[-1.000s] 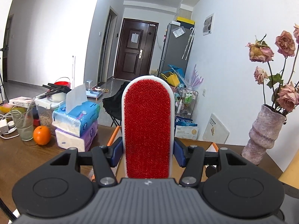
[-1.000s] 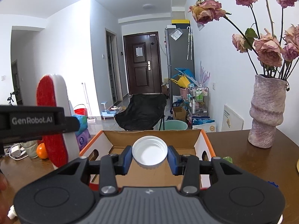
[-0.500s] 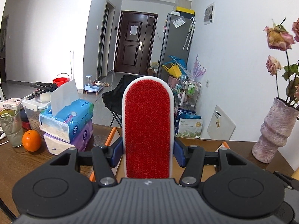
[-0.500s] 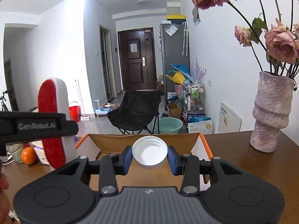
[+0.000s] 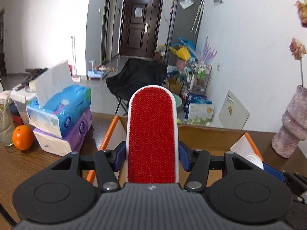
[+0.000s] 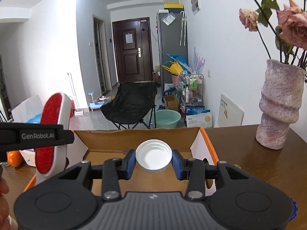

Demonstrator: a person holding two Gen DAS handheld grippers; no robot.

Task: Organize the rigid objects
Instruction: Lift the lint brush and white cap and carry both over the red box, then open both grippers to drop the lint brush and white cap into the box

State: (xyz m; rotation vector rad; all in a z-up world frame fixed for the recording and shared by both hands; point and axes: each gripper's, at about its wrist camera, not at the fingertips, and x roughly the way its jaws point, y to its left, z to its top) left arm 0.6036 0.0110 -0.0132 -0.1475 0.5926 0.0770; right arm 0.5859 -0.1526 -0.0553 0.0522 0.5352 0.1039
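both claws have come forward and lower since the earlier frames, so the cardboard box [image 6: 138,140] now fills more of each view and the vase [image 6: 280,105] has slid toward the right edge of the left wrist view. left claw [image 5: 152,158] is clamped on the lint brush [image 5: 152,132], its blue pads pressing the white sides while the red bristle face stands upright, tip up, over the near left part of the open box. right claw [image 6: 153,162] is at its narrowest, pinching the white bottle cap [image 6: 153,156] by its rim, open side facing the camera, held above the inside of the box near its front wall. in the right wrist view the left claw's black finger crosses in from the left edge with the brush tilted behind it, just left of the box's orange-edged flap. box sits on the brown wooden counter [image 6: 259,164], flaps open. to the left of the box, stacked tissue packs [image 5: 61,115] lie on the counter, with an orange [image 5: 22,138] just beside them. vase with dried roses stands on the counter to the right of the box, apart from it. part of a person's hand [image 6: 3,197] shows at the lower left edge of the right wrist view.
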